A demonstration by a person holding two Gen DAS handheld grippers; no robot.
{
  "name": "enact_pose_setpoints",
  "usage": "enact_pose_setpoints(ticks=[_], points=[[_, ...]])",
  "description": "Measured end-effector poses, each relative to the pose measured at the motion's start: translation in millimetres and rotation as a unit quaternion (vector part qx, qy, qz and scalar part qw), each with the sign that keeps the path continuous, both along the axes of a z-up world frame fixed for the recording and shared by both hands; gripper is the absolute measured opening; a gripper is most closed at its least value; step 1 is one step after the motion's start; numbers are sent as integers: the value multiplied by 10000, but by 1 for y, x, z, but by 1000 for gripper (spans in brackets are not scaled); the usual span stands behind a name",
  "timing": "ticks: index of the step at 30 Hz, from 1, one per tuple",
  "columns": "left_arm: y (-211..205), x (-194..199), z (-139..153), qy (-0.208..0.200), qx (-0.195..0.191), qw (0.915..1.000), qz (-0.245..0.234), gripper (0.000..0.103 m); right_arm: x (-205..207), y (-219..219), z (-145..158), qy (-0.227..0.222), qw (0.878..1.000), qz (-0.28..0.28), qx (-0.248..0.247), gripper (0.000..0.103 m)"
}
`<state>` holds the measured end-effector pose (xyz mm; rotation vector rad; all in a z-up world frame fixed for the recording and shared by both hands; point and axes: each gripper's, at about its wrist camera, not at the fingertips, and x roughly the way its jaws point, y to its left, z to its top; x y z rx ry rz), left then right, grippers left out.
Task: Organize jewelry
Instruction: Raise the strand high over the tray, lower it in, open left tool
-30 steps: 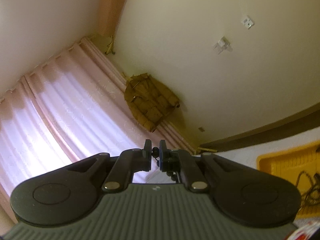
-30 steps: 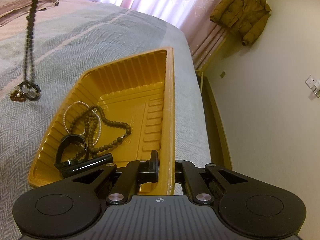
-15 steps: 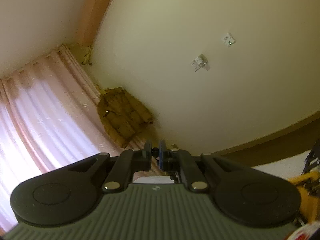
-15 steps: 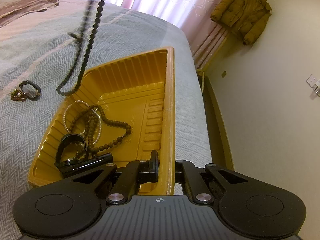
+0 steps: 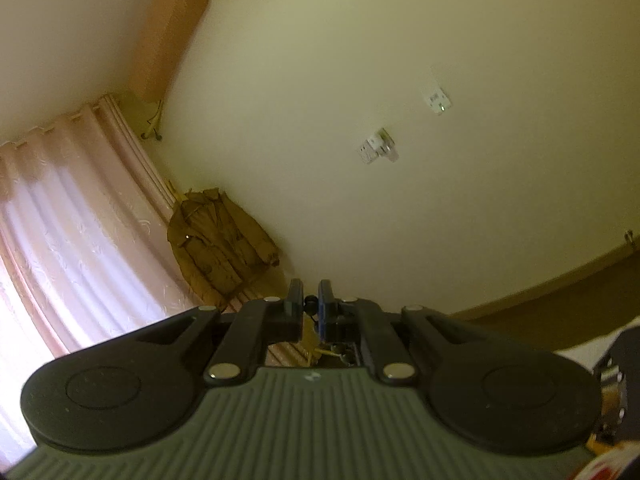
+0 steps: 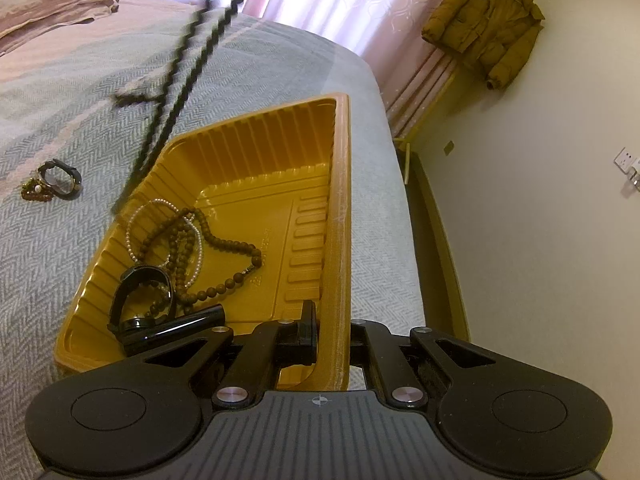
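My left gripper (image 5: 310, 303) points level at the wall, shut on a black bead of a long black bead necklace (image 6: 188, 68). In the right wrist view that necklace hangs blurred from the top, and its lower end reaches the left rim of the yellow tray (image 6: 256, 168). My right gripper (image 6: 330, 326) is shut on the tray's near right rim. Inside the tray lie a brown bead necklace (image 6: 224, 244), a pearl strand (image 6: 138, 220) and a black watch-like band (image 6: 140, 292). A small black band with brown beads (image 6: 56, 180) rests on the bedspread to the tray's left.
The tray sits on a grey herringbone bedspread (image 6: 48, 264) near the bed's right edge, where the floor drops away. Folded pink bedding (image 6: 52, 4) lies at the far left. A brown jacket (image 6: 484, 28) hangs by the pink curtains.
The hanging black necklace has swung right, from above the small pieces on the bedspread to over the tray's left rim. The left view has panned along the wall. The right gripper has stayed still.
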<state>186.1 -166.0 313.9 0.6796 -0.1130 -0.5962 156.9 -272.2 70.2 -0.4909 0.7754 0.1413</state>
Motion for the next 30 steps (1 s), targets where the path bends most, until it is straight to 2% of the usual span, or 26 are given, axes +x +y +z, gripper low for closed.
enact_pose_setpoints(ticks=[3, 6, 20, 30], points=[[-3, 0, 4, 4, -65, 10000, -24, 6, 0, 0, -1, -1, 10000, -1, 2, 4], [-5, 1, -6, 77, 58, 10000, -14, 6, -1, 0, -1, 2, 10000, -8, 14, 4], [-13, 29, -104, 1030, 696, 9922, 62, 6, 2, -3, -4, 30, 10000, -22, 18, 4], [-13, 45, -164, 1736, 936, 9803, 8, 6, 3, -4, -8, 58, 10000, -34, 17, 4]])
